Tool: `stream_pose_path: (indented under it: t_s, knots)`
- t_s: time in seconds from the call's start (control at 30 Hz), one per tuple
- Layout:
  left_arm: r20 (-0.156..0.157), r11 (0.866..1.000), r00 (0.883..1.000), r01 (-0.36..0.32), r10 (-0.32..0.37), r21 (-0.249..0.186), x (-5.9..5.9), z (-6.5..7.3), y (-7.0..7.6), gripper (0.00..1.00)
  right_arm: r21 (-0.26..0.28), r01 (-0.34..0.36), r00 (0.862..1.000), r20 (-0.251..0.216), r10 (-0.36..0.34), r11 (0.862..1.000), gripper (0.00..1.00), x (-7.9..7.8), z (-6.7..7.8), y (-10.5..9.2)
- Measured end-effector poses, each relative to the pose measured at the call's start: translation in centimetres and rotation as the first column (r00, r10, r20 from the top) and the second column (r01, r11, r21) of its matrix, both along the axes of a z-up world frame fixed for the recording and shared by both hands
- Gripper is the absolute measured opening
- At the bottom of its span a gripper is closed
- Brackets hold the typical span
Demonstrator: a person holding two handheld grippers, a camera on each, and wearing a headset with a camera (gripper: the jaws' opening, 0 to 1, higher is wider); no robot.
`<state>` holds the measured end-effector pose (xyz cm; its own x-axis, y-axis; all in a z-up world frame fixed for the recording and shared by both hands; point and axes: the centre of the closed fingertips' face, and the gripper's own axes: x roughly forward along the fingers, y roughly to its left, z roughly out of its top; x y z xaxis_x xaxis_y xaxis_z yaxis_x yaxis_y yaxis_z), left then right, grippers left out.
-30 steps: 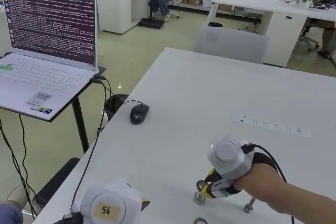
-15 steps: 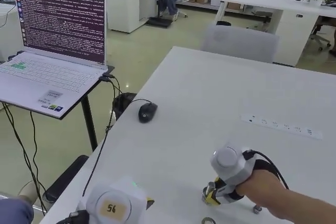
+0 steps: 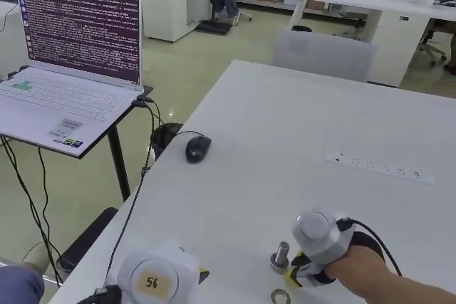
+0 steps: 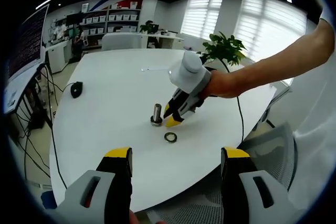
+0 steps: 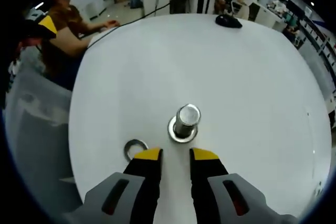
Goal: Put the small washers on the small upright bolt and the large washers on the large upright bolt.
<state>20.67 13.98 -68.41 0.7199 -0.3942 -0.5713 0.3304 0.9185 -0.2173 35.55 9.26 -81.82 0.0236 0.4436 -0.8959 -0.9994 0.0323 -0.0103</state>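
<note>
A thick upright bolt [image 3: 280,255] [image 5: 186,119] stands on the white table near its front edge, with a washer [image 5: 175,132] lying around its base. A loose washer [image 3: 280,295] [image 5: 135,149] [image 4: 170,137] lies flat on the table just in front of the bolt [image 4: 156,114]. My right gripper [image 5: 176,156] [image 3: 299,270] [image 4: 176,116] is low and right beside the bolt, its yellow-tipped jaws slightly apart with nothing between them. My left gripper [image 4: 176,158] [image 3: 153,282] hangs back at the table's front edge, wide open and holding nothing.
A black mouse [image 3: 197,148] sits at the table's left edge and a white power strip [image 3: 380,167] lies at the far right. A laptop [image 3: 71,55] on a stand is left of the table, and a grey chair [image 3: 324,55] is behind it.
My right gripper has drawn back from over the bolt toward me, so the bolt now stands free with a washer at its base. The left gripper has stayed put.
</note>
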Motion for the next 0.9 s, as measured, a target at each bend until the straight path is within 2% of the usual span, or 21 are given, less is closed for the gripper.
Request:
stream_pose_path:
  t_s: [0.2, 0.33, 0.43, 0.53, 0.63, 0.83, 0.87, 0.9]
  knots:
    - [0.007, 1.000, 1.000, 0.007, -0.007, 0.001, 0.3, 0.2, -0.2, 0.68, 0.013, -0.011, 1.000, -0.028, 0.012, 1.000, 0.20, -1.7, -0.2, -0.8]
    - [0.009, 1.000, 1.000, 0.010, -0.010, 0.002, 0.3, 0.3, -0.3, 0.68, 0.025, -0.065, 0.997, -0.047, 0.066, 0.998, 0.20, -3.3, -0.5, -0.8]
    - [0.008, 1.000, 1.000, 0.008, -0.008, 0.001, 0.1, 0.3, -0.2, 0.68, 0.046, -0.164, 0.985, -0.047, 0.166, 0.985, 0.21, -4.6, -0.5, -0.4]
    - [0.003, 1.000, 1.000, 0.009, -0.009, 0.004, -0.2, 0.1, -0.1, 0.68, 0.044, -0.219, 0.975, -0.039, 0.220, 0.975, 0.23, -5.2, -0.5, -0.2]
    - [0.003, 1.000, 1.000, 0.009, -0.009, 0.003, -0.2, 0.2, -0.1, 0.68, 0.034, -0.259, 0.965, -0.031, 0.260, 0.965, 0.24, -5.4, -0.4, -0.1]
    - [0.012, 1.000, 1.000, 0.005, -0.005, 0.004, 0.0, 0.5, 0.0, 0.68, 0.051, -0.310, 0.947, -0.071, 0.313, 0.949, 0.24, -6.4, -0.2, 0.1]
    - [0.012, 1.000, 1.000, 0.003, -0.003, 0.003, 0.1, 0.5, 0.0, 0.68, 0.045, -0.330, 0.939, -0.083, 0.332, 0.943, 0.24, -6.8, -0.2, -0.1]
    - [0.012, 1.000, 1.000, 0.003, -0.003, 0.003, 0.1, 0.5, 0.0, 0.68, 0.041, -0.351, 0.933, -0.066, 0.353, 0.936, 0.25, -6.7, -0.3, -0.1]
